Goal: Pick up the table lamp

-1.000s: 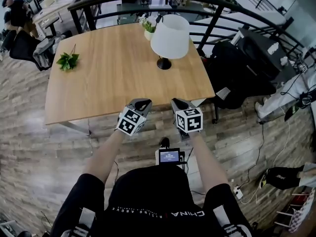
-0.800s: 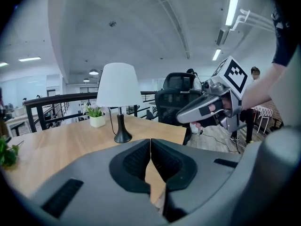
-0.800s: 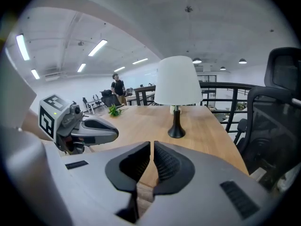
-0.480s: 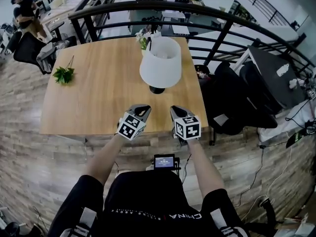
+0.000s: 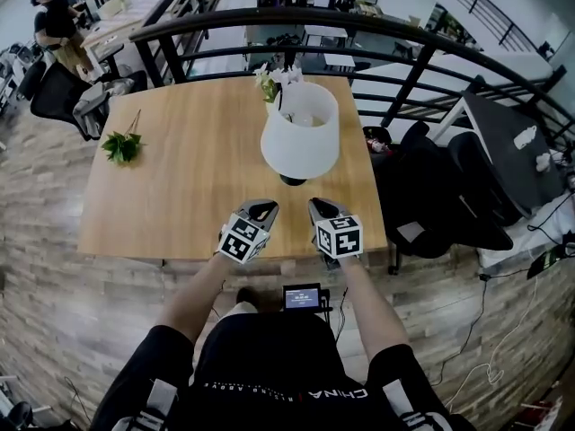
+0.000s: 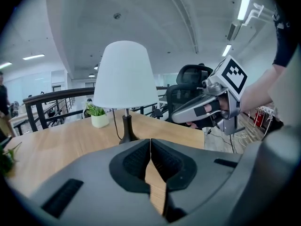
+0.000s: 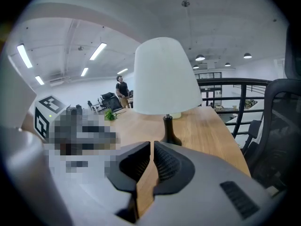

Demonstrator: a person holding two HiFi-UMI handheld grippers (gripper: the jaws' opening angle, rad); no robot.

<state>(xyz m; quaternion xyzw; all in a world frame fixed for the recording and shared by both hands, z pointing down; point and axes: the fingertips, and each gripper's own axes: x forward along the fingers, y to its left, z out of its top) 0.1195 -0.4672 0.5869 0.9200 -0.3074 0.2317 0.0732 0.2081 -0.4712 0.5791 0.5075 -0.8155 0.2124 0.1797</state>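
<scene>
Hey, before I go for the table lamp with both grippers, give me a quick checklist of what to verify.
1. Left gripper open for a grasp: not ok, jaws shut and empty.
2. Right gripper open for a grasp: not ok, jaws shut and empty.
3. Table lamp upright on the table: ok.
4. Nothing standing between the grippers and the lamp: ok.
5. Cord slack enough for a lift: cannot tell.

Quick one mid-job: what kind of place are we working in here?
Likely an open-plan office, perhaps on an upper level. Black office chairs stand beside the wooden table, a black railing runs behind it, and strip lights line the ceiling.
</scene>
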